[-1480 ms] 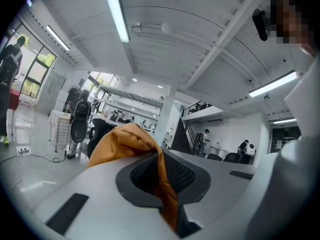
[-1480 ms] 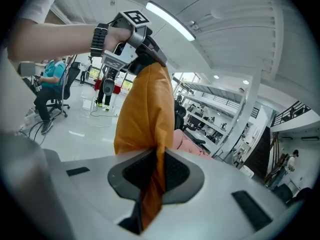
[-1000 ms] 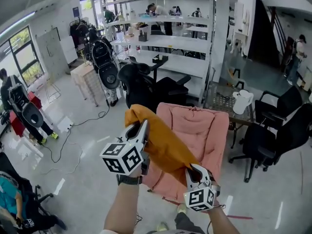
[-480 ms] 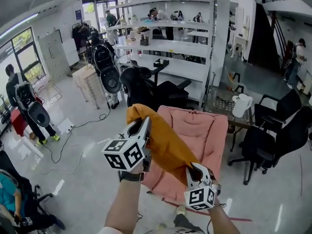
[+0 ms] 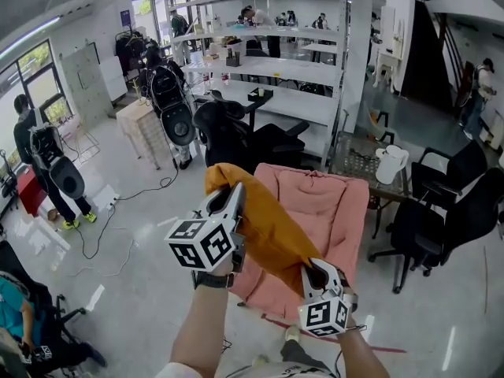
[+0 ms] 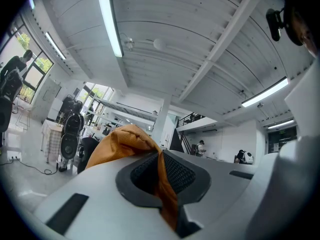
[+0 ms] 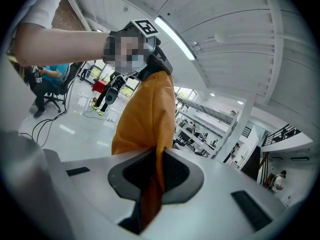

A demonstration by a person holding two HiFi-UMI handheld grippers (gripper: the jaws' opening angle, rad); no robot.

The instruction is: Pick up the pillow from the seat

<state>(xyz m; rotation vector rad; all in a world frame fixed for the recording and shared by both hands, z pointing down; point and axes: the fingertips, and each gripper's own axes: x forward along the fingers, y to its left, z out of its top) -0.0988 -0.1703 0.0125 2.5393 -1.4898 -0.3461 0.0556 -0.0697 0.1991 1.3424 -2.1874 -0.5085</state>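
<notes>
An orange pillow point(image 5: 264, 225) hangs in the air above the pink padded seat point(image 5: 323, 207), stretched between both grippers. My left gripper point(image 5: 228, 201) is shut on the pillow's upper left corner; in the left gripper view the orange cloth point(image 6: 131, 140) is pinched between the jaws. My right gripper point(image 5: 313, 272) is shut on the lower right corner, with the pillow point(image 7: 149, 113) rising from its jaws toward the left gripper point(image 7: 150, 66). The pillow is clear of the seat.
Black office chairs point(image 5: 441, 207) stand at the right, another black chair point(image 5: 236, 140) behind the pink seat. A small table with a white kettle point(image 5: 390, 164) is behind the seat at the right. White shelving point(image 5: 276, 61) fills the back. Cables point(image 5: 102, 227) lie on the floor at the left.
The view has shifted slightly; both grippers still hold the pillow up, with almost no movement. A person at the far left has stepped a little.
</notes>
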